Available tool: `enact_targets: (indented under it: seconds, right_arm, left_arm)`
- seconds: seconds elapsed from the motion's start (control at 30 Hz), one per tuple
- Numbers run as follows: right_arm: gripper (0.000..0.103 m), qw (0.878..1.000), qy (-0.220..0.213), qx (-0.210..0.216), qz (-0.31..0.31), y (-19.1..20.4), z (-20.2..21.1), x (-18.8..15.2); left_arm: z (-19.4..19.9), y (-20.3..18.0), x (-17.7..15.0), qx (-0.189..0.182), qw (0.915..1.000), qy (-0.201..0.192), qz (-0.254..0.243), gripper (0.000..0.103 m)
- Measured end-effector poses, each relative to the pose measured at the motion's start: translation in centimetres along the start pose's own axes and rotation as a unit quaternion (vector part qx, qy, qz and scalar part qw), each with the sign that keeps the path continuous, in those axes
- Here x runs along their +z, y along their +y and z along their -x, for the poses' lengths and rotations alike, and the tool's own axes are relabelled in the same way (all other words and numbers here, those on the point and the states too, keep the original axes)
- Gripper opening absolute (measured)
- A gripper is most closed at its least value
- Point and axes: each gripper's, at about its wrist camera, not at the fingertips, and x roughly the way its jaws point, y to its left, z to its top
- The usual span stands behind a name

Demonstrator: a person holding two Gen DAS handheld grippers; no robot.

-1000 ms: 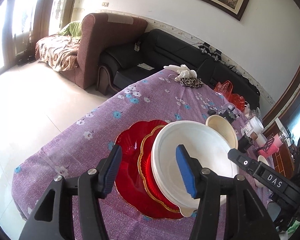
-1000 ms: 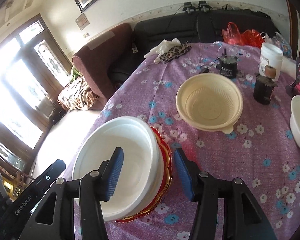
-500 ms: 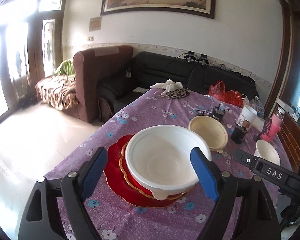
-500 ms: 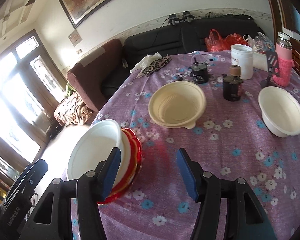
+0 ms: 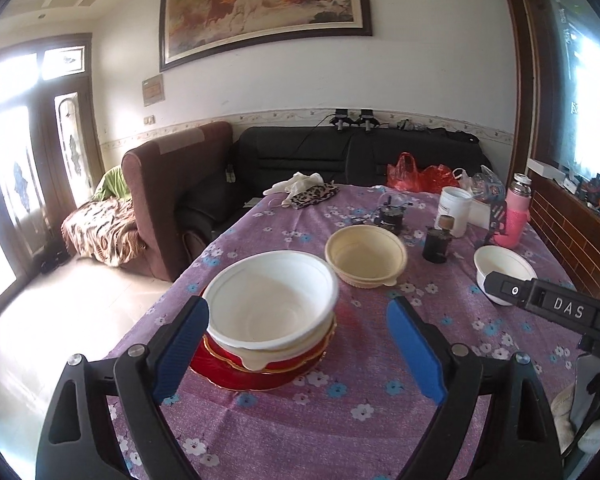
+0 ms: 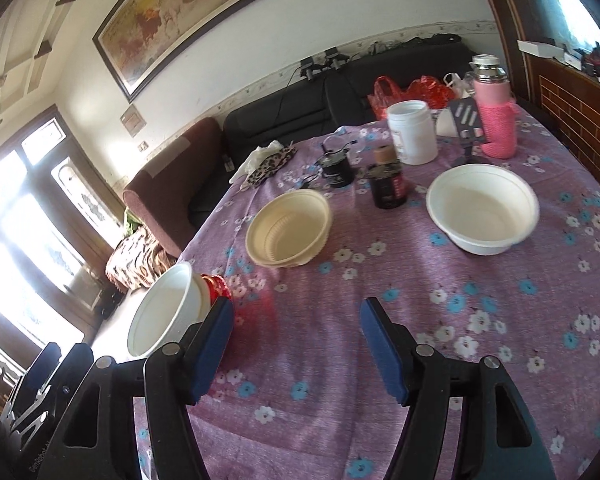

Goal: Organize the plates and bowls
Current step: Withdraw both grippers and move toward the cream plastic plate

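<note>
2 pairs of blue-padded fingers have just been opening, nothing between either. The left gripper (image 5: pixel 296 356) stands wide, just short of the large white bowl (image 5: pixel 272 306), which sits nested on the red plates (image 5: pixel 256 372) near the counter (image 5: pixel 380 420) edge. The right gripper (image 6: pixel 296 354) is parted over bare purple cloth. Beyond lie the cream bowl (image 6: pixel 288 228) and, well apart, the small white bowl (image 6: pixel 482 210).
</note>
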Motion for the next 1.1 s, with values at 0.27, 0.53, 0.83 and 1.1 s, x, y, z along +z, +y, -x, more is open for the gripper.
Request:
enact_targets:
  seconds: [0.27,0.53,0.83,1.1]
  right_arm:
    - [0.07,0.999,-0.04,-0.02,-0.003,-2.4,5.6,0.8]
    - [0.074,0.988,-0.131,-0.08,0.023,-3.7,16.2,6.0]
    - [0.088,0.96,-0.208,-0.174,0.066,-2.2,25.4,14.8]
    - [0.089,0.98,-0.128,-0.147,0.042,-3.5,16.9,16.8]
  left_arm:
    - [3.8,-2.4,0.2,-0.013,0.9989,-0.034,-0.03,0.09]
    - [9.2,-1.7,4.6,-0.04,0.993,-0.088,-0.067,0.091]
    - [9.2,0.2,12.2,-0.093,0.9907,-0.068,-0.072,0.093]
    - [0.3,1.2,14.6,-0.136,0.9905,0.014,-0.004,0.094]
